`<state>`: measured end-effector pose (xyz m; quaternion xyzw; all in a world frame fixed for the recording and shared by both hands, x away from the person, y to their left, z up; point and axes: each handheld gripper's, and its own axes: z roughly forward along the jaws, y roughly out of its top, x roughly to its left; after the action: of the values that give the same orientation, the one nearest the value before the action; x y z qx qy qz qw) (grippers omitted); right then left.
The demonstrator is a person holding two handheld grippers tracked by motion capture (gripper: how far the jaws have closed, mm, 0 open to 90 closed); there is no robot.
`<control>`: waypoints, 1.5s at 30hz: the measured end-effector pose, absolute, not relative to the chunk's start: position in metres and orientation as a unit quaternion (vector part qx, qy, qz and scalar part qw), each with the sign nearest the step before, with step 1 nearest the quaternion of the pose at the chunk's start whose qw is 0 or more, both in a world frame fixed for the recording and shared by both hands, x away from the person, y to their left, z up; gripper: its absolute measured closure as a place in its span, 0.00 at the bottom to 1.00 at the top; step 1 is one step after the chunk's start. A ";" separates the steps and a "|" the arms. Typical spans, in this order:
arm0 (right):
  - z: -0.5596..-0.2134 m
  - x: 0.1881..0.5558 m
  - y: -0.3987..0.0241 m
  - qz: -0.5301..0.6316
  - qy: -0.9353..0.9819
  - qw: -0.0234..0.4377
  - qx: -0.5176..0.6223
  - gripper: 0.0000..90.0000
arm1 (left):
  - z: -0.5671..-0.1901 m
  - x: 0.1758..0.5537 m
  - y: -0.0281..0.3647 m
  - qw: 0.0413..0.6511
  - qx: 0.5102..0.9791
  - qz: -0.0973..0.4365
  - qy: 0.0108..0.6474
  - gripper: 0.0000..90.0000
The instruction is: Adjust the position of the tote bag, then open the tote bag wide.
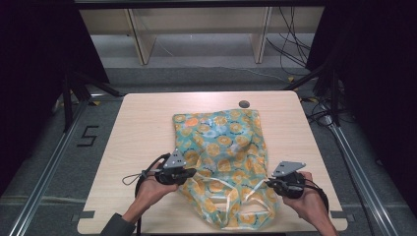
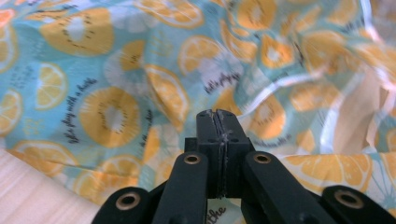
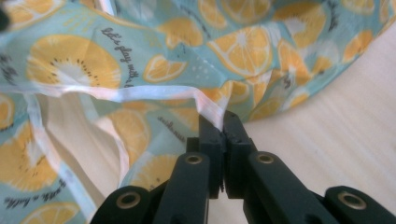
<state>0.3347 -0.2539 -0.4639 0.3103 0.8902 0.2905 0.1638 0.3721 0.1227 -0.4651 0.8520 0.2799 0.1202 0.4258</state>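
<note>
R gripper (image 3: 223, 122) fingers pinched on white edge strip of citrus-print cloth (image 3: 243, 51), over wood table (image 3: 345, 140).

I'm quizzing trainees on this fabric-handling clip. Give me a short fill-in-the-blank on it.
1. The cloth is printed with slices of ____ fruit.
2. The right gripper is shut on the cloth's ____ trim.
3. The left gripper has its jaws ____.
4. The cloth lies on a ____ table.

Missing words: citrus; white; shut; wooden

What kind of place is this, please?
Probably a lab set up for recording, not a home: a bare wooden table ringed by black curtains, loose cables on the floor, and a taped number marker beside a metal floor rail.
</note>
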 end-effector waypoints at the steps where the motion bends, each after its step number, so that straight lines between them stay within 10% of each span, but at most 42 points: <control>1: -0.466 0.333 -0.256 0.289 0.890 0.160 0.313 0.99 | -0.464 0.376 0.124 0.427 0.849 0.120 0.286 0.98; 20: -0.448 0.322 -0.249 0.361 0.874 0.159 0.284 0.64 | -0.441 0.393 0.130 0.473 0.816 0.121 0.310 0.98; 45: -0.440 0.340 -0.225 0.380 0.872 0.154 0.268 0.55 | -0.425 0.423 0.136 0.483 0.796 0.149 0.333 0.98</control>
<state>0.3402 -0.2253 -0.4397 0.2684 0.8717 0.3799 0.1541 0.4226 0.1359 -0.4250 0.7955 0.3334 0.1495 0.4833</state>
